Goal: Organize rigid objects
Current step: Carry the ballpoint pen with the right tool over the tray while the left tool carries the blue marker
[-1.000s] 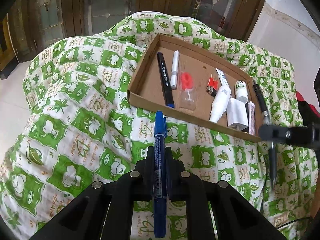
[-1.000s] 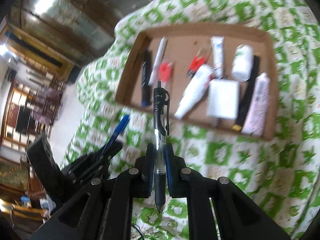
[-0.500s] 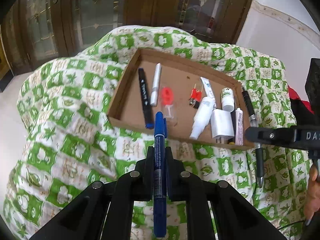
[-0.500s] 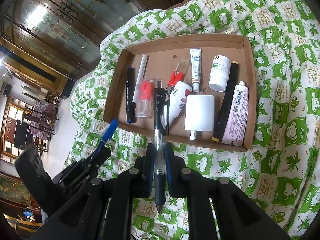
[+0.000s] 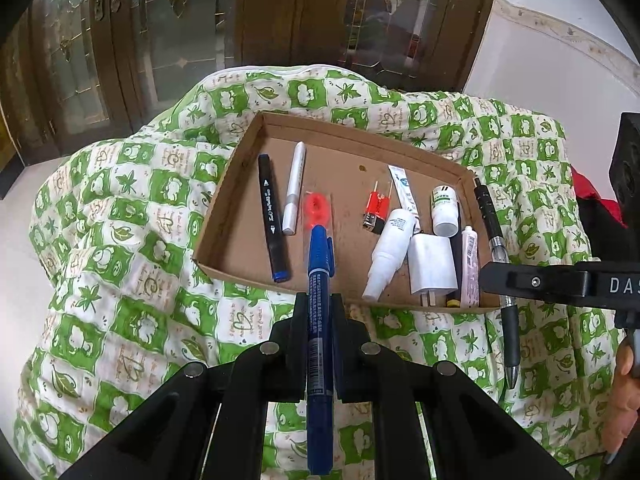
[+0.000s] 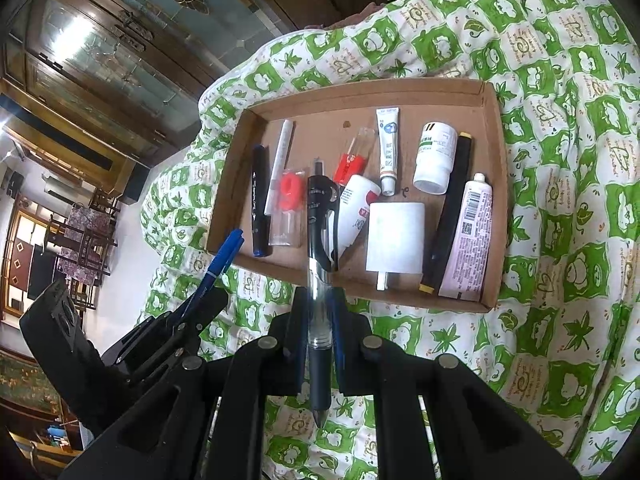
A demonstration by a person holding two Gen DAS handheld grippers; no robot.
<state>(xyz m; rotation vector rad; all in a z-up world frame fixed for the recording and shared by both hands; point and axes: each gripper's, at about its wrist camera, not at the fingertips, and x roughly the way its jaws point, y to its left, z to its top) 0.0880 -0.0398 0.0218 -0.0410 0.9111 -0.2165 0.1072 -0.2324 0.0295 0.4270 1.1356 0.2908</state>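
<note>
In my left gripper (image 5: 319, 312) I pinch a blue marker (image 5: 319, 320), jaws pressed against its barrel; it is capped, dark blue with fine white print and a barcode, and its cap points toward twelve o'clock over the near wall of the cardboard tray (image 5: 236, 216). In my right gripper (image 6: 319, 320) I pinch a black gel pen (image 6: 320, 264), jaws tight on its clear barrel just above the black rubber grip; the clip end points to twelve o'clock over the tray and the metal tip points back at six. Both pens are held in the air above the green-and-white quilt (image 5: 120, 248), near the tray's front edge. The tray lies on that quilt and holds a row of things. From nine o'clock toward three in the right wrist view: a black marker with a blue end (image 6: 259, 204), a white pen (image 6: 280, 160) just beside it, a clear packet with a red number candle (image 6: 289, 200), a small red item in clear wrap (image 6: 351, 160), a white spray bottle (image 6: 356, 210) lying tilted, a small white tube (image 6: 388, 148), a white charger plug (image 6: 395, 238), a white pill bottle (image 6: 434, 160), a long black stick with yellow ends (image 6: 450, 216), and a pale tube with a barcode (image 6: 468, 236) by the right wall.
</note>
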